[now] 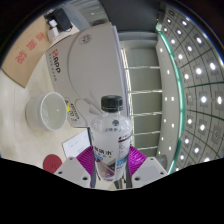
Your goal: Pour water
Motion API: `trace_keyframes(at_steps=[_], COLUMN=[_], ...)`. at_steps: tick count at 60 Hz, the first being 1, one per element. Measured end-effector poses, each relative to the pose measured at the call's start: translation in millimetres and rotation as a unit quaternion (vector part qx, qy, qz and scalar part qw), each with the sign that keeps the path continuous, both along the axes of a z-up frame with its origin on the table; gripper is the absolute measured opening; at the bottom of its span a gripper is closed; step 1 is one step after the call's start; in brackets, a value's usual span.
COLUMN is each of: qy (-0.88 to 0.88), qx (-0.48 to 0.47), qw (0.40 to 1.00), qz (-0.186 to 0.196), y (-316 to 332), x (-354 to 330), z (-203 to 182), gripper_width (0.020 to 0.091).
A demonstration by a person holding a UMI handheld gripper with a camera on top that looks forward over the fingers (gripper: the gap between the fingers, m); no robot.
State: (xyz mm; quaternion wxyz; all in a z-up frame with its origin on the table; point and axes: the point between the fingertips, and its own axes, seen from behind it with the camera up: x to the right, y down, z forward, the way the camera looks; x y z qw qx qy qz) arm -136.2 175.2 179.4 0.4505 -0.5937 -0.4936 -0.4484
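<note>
A clear plastic water bottle (pixel 112 133) with a black cap and a white-and-blue label stands upright between my fingers. Both magenta pads (pixel 90 156) press against its lower sides, so my gripper (pixel 111 165) is shut on the bottle. A white cup (pixel 52 109) sits on the table beyond my left finger, to the left of the bottle, with its mouth open upward. I cannot see the bottle's base, which is hidden below my fingers.
A large white device (pixel 85 58) with red lettering lies on the table beyond the cup. A cardboard box (pixel 25 58) sits further left. A dark wall with rows of lights (pixel 195 80) rises on the right.
</note>
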Motion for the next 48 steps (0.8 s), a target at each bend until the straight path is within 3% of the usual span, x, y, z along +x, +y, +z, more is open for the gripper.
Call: trace_keyframes(at_steps=[11, 24, 42, 48], qy=[0.253, 0.515, 0.601, 0.627], qx=[-0.045, -0.107, -0.159, -0.145], qw=[0.966, 0.849, 0.778, 0.762], qz=[-0.026, -0.062, -0.089, -0.073], y=[-12, -22, -28, -29], x=[16, 28, 44, 48], z=[-2, -44, -126, -125], gripper_width=[0.0415, 0.0416, 0.0419, 0.0450])
